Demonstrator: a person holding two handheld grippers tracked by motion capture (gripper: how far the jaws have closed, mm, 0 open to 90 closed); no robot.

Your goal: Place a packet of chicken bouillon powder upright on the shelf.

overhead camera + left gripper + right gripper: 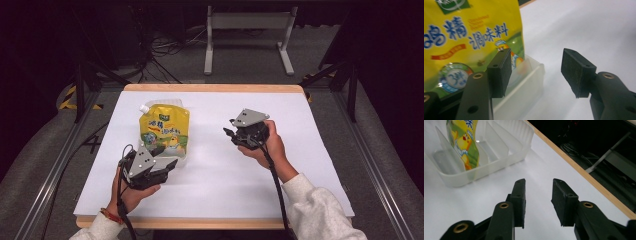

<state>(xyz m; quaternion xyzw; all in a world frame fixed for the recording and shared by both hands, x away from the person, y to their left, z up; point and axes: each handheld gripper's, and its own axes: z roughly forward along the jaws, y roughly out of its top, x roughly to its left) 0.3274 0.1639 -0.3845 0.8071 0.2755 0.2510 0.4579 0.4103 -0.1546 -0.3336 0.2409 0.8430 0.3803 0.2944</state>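
High view: yellow seasoning pouch (164, 131) is seen standing in a clear slotted rack (176, 159) at left centre of the white table (300, 165). Left gripper (165, 165) is held just beside the rack's lower edge, jaws apart, nothing clamped. Right gripper (228, 133) is held mid-frame, well apart, jaws parted, empty. Step judged: approach to the pouch. Next, the jaws must be closed on the pouch; the rack dividers (492, 138) may get in the way.
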